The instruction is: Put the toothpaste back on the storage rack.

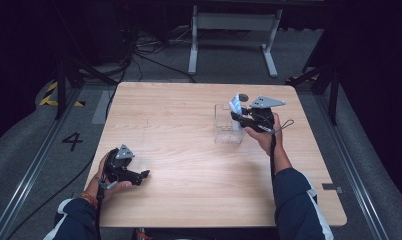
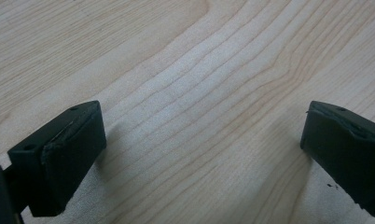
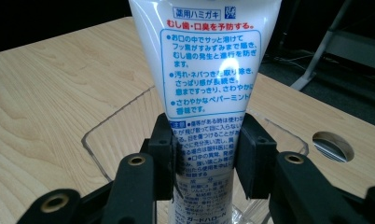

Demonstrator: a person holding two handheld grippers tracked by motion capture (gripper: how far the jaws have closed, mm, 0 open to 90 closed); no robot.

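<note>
Over the clear box [image 1: 228, 127], right tongs [image 3: 205, 161] clamped on printed toothpaste tube [image 3: 209, 70], left tongs [image 2: 202, 154] apart above bare table [image 2: 199, 70].

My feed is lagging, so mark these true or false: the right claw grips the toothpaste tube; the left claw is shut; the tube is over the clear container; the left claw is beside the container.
1. The right claw grips the toothpaste tube: true.
2. The left claw is shut: false, its jaws stand wide apart over bare table.
3. The tube is over the clear container: true.
4. The left claw is beside the container: false, it is far off near the table's near left edge.
</note>
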